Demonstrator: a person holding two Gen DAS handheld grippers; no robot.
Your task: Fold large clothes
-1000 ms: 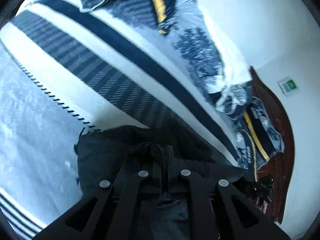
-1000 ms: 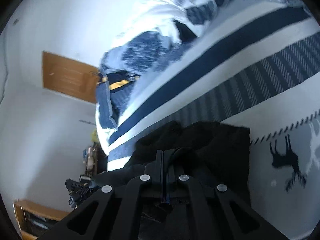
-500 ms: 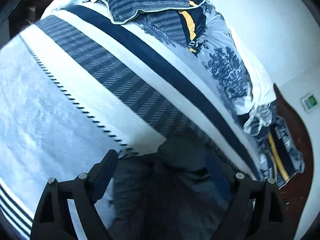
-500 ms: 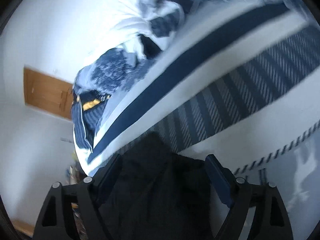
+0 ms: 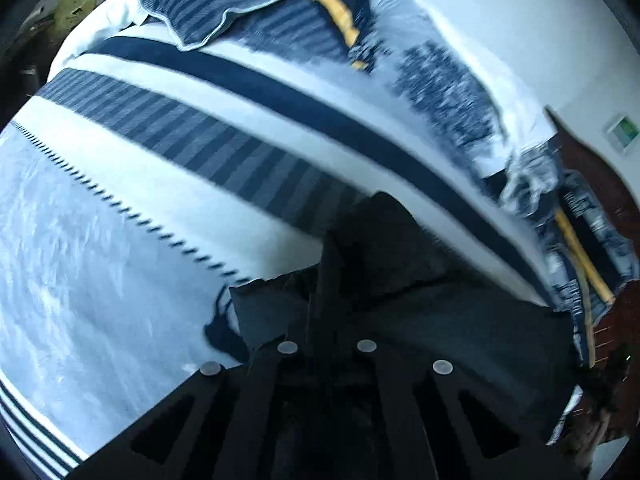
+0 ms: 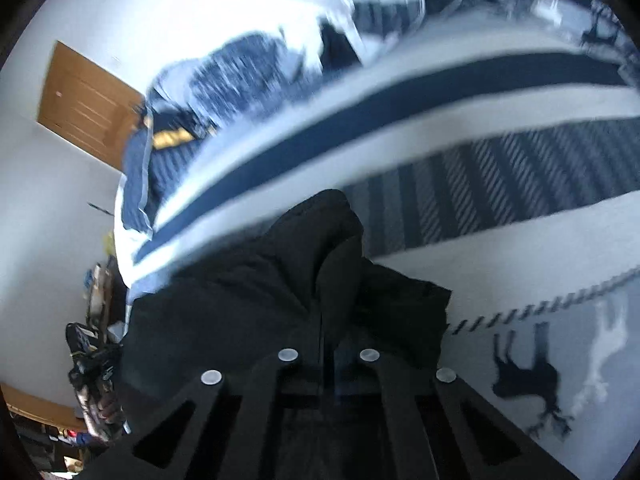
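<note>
A black garment (image 5: 420,280) lies bunched on the striped bedspread (image 5: 160,184). My left gripper (image 5: 326,312) is shut on a fold of it, and the cloth bulges up past the fingertips. In the right wrist view the same black garment (image 6: 280,280) spreads to the left and hangs toward the bed's edge. My right gripper (image 6: 326,320) is shut on another fold, which rises in a dark hump in front of the fingers. The fingertips of both grippers are hidden in the cloth.
Blue patterned pillows (image 5: 256,12) and a rumpled duvet (image 5: 448,80) lie at the head of the bed. A wooden door (image 6: 88,108) is in the white wall. Clutter (image 6: 92,360) sits on the floor beside the bed. A moose print (image 6: 524,380) marks the bedspread.
Both grippers were open over the garment half a second ago. Both have now closed on folds of the black cloth and lifted them slightly.
</note>
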